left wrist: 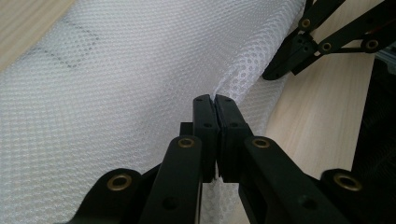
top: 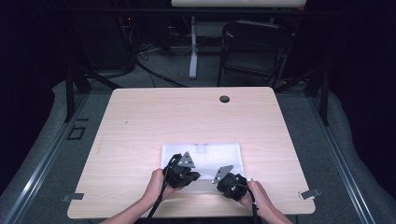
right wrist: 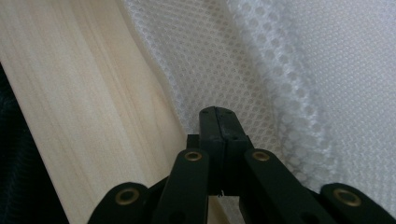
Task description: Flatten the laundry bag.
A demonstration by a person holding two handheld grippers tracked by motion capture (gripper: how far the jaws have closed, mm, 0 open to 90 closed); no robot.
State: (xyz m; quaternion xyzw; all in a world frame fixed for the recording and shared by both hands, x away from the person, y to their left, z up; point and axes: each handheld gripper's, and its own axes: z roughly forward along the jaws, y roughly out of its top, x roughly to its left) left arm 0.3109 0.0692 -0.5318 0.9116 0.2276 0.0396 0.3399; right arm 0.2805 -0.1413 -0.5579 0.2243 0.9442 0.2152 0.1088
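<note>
Both tools, my left tool (left wrist: 215,100) and right tool (right wrist: 218,112), are pinched shut on the near edge of the white mesh cloth (top: 205,156) lying on the counter (top: 140,121); it looks light, soft and floppy, so I think edges and corners are best to hold.

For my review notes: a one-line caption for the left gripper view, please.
Left gripper shut on the near edge of the white mesh cloth, the right gripper on the same edge farther along.

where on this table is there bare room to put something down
Free: the far half of the table, between the white mesh cloth and the cable hole; also both side strips beside the cloth. Crowded: the near edge, where both grippers pinch the cloth.
</note>
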